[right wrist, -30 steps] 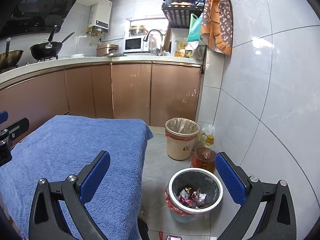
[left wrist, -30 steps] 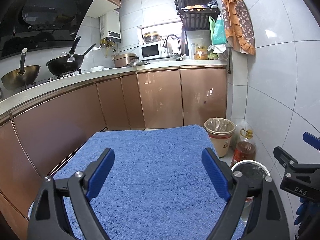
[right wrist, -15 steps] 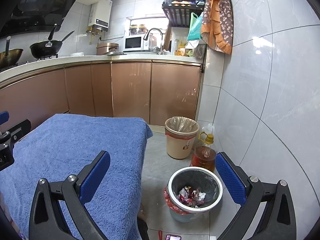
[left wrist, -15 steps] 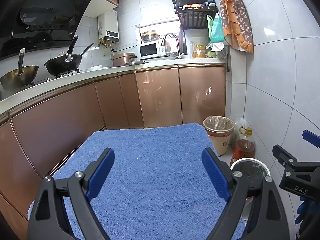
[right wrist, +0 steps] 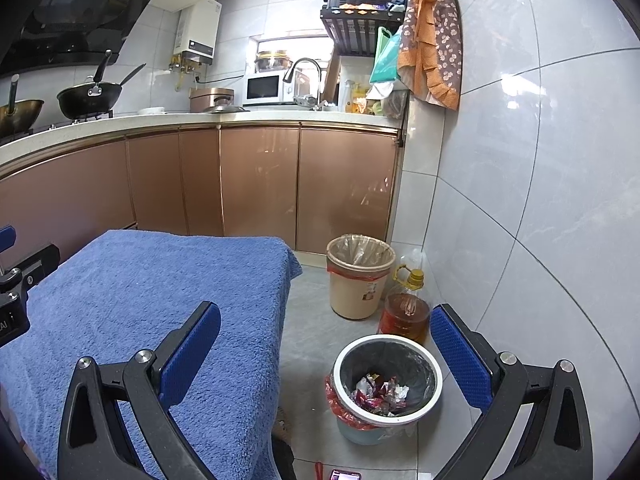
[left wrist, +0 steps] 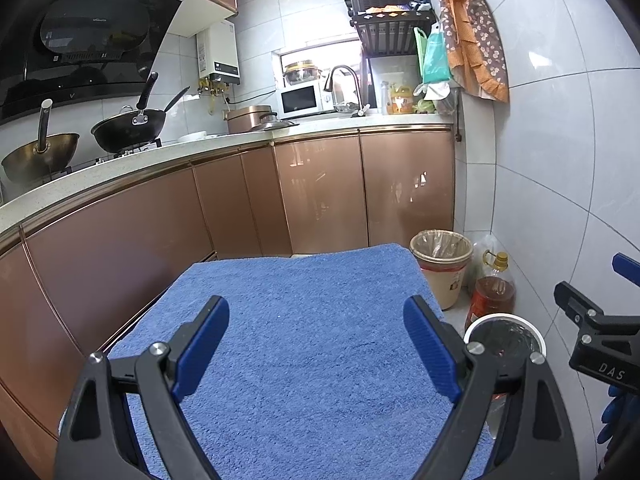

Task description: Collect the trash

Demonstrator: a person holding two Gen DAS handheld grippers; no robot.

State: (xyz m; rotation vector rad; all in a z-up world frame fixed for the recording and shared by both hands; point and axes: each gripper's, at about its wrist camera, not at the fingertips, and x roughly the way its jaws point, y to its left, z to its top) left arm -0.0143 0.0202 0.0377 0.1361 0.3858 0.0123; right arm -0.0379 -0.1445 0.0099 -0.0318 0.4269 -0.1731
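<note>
Right wrist view: right gripper (right wrist: 325, 350) spread wide, holding nothing, poised above the white-rimmed bin (right wrist: 387, 385) at 6 o'clock; wrappers (right wrist: 380, 393) lie inside it. Blue towel (right wrist: 160, 312) drops off at its right edge, open floor strip between it and the bin. Beige bin (right wrist: 358, 276) and oil bottle (right wrist: 405, 312) at 12 o'clock, bottle just beside the white rim. Left gripper (left wrist: 316, 344) spread, empty, above the towel. Against a second ago: both views nearly unchanged, slight drift only.
</note>
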